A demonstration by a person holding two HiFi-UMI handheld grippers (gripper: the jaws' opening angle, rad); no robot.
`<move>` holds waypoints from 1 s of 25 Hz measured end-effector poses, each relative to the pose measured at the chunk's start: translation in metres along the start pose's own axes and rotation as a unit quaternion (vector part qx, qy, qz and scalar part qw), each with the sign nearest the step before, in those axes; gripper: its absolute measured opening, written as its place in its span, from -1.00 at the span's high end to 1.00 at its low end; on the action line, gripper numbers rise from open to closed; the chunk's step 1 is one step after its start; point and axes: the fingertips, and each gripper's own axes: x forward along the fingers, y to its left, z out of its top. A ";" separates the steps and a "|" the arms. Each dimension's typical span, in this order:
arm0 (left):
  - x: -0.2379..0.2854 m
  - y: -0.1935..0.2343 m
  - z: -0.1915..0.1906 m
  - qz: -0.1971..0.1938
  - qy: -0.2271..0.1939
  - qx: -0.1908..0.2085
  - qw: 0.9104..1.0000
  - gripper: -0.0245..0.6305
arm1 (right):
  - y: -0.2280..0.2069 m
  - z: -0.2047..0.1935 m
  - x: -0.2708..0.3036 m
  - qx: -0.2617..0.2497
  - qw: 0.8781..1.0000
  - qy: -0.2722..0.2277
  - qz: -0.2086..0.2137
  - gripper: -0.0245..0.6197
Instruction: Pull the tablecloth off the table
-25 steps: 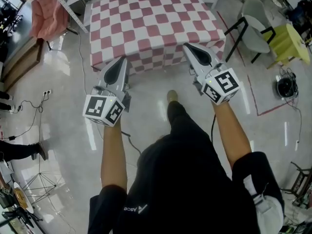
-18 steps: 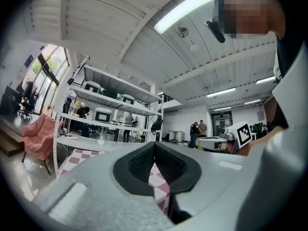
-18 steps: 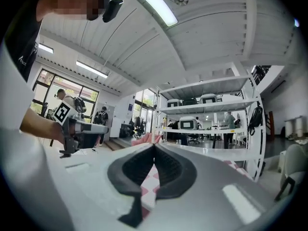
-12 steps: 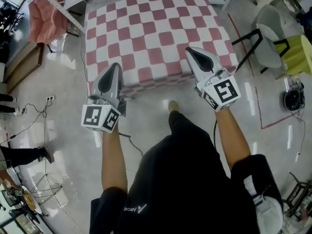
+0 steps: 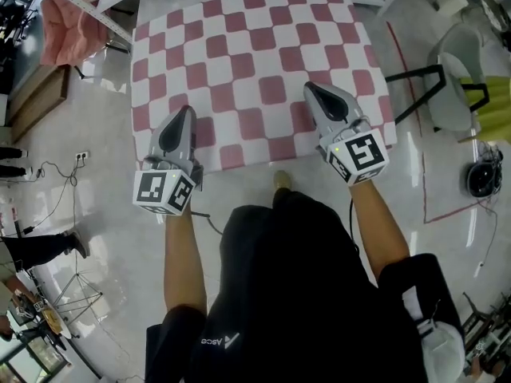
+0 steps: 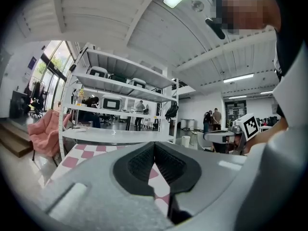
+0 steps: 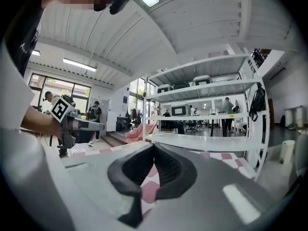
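Observation:
A red-and-white chequered tablecloth (image 5: pixel 255 46) lies flat over the table ahead of me. My left gripper (image 5: pixel 182 112) hangs over its near left part with its jaws together and nothing between them. Over the near right part my right gripper (image 5: pixel 311 88) is likewise shut and empty. In the left gripper view the left gripper (image 6: pixel 155 146) has its pads meeting at the tips, with the tablecloth (image 6: pixel 72 159) showing below and beyond. The right gripper view shows the right gripper (image 7: pixel 154 148) shut, with the tablecloth (image 7: pixel 226 156) past it.
A white shelf rack (image 6: pixel 120 105) stands behind the table. Pink fabric (image 5: pixel 68 18) hangs at the far left. A chair (image 5: pixel 451 86) and a yellow object (image 5: pixel 497 102) stand at the right, with a black round device (image 5: pixel 483 178) on the floor. Cables (image 5: pixel 48 190) trail at the left.
The table has come closer. Both grippers, first short of its near edge, now hang over the cloth's near part. Their jaws stayed shut.

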 end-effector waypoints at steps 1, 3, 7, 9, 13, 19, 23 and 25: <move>0.008 0.005 -0.004 0.003 0.006 -0.002 1.000 0.89 | -0.004 -0.004 0.007 0.002 1.000 0.006 0.000 0.92; 0.021 0.016 -0.012 0.012 0.019 -0.011 1.000 0.89 | -0.010 -0.013 0.018 0.006 1.000 0.019 0.000 0.92; 0.037 0.031 -0.031 0.021 0.052 -0.025 0.998 0.88 | -0.015 -0.031 0.035 0.019 0.999 0.049 -0.007 0.92; 0.043 0.039 -0.040 0.020 0.069 -0.031 0.997 0.87 | -0.014 -0.037 0.042 0.026 0.998 0.064 -0.008 0.83; 0.056 0.053 -0.064 0.024 0.111 -0.041 0.993 0.54 | -0.017 -0.055 0.053 0.035 0.994 0.099 -0.018 0.44; 0.067 0.076 -0.107 0.047 0.184 -0.050 0.981 0.21 | -0.032 -0.098 0.066 0.042 0.983 0.170 -0.047 0.09; 0.072 0.092 -0.133 0.070 0.234 -0.062 0.968 0.08 | -0.050 -0.130 0.069 0.054 0.969 0.228 -0.073 -0.03; 0.076 0.098 -0.146 0.081 0.257 -0.067 0.961 0.03 | -0.060 -0.146 0.071 0.060 0.961 0.256 -0.084 -0.06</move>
